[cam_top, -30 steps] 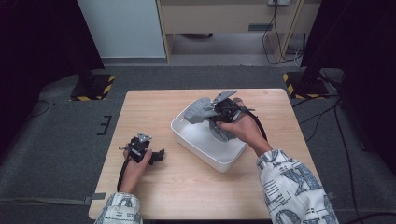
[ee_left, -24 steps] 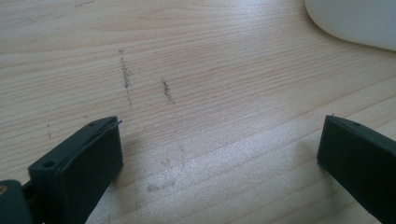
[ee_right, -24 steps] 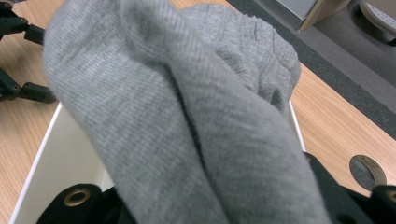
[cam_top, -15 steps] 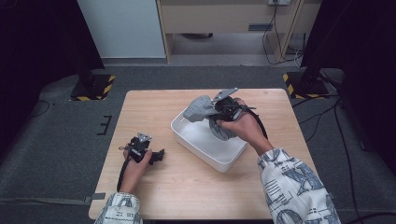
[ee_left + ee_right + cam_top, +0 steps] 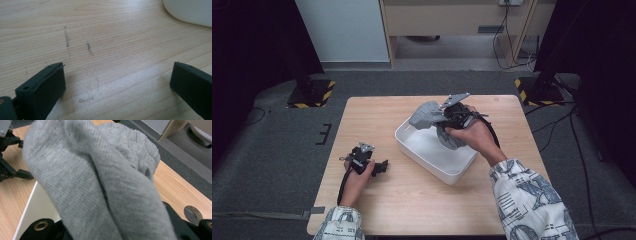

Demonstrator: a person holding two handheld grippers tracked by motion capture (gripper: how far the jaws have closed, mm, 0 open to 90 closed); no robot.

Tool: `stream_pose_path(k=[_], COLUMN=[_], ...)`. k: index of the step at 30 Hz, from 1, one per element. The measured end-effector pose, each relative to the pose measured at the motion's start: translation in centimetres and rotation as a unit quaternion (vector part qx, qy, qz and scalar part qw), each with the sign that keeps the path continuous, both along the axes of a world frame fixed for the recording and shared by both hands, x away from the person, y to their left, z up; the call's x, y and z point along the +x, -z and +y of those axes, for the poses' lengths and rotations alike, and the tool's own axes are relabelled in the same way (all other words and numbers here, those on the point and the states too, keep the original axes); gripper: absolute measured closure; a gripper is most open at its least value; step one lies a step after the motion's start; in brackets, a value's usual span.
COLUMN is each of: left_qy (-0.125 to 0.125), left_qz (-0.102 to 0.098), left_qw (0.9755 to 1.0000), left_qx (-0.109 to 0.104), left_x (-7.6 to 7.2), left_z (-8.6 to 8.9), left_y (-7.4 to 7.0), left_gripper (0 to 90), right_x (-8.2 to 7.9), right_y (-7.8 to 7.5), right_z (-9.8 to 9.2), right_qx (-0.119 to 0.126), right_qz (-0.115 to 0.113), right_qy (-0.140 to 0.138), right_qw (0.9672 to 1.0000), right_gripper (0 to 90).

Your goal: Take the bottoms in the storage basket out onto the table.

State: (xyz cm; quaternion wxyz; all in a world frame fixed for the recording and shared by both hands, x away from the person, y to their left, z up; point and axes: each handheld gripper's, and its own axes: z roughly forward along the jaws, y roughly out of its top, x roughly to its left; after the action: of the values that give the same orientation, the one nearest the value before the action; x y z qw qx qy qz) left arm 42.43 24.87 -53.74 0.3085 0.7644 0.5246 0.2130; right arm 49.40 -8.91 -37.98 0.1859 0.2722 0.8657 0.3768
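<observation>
A grey knitted cloth hangs bunched over the far side of a white tub on the wooden table. My right gripper is shut on it, and part of the fabric droops into the tub. In the right gripper view the cloth drapes over both black jaws and hides their tips, with the tub's wall below. My left gripper rests on the table left of the tub. Its jaws stand wide open over bare wood with nothing between them, and the tub's corner lies ahead.
Yellow-and-black striped stand feet sit on the floor beyond the table's far corners. Cables trail on the floor at the right. Bare wood lies in front of the tub.
</observation>
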Motion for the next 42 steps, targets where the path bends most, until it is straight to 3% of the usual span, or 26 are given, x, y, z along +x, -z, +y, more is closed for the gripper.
stream_pose_path(k=[42], left_qy=[0.001], left_qz=[0.0], left_qw=[1.0], left_qx=[0.0], left_x=[0.0], left_z=[0.0], left_y=[0.0], left_gripper=[0.0], right_x=[-0.3], right_y=[-2.0], right_z=[-3.7], right_qx=[0.026], right_qz=[-0.018], right_qy=[0.021], right_qw=[0.9993], right_gripper=[66.2])
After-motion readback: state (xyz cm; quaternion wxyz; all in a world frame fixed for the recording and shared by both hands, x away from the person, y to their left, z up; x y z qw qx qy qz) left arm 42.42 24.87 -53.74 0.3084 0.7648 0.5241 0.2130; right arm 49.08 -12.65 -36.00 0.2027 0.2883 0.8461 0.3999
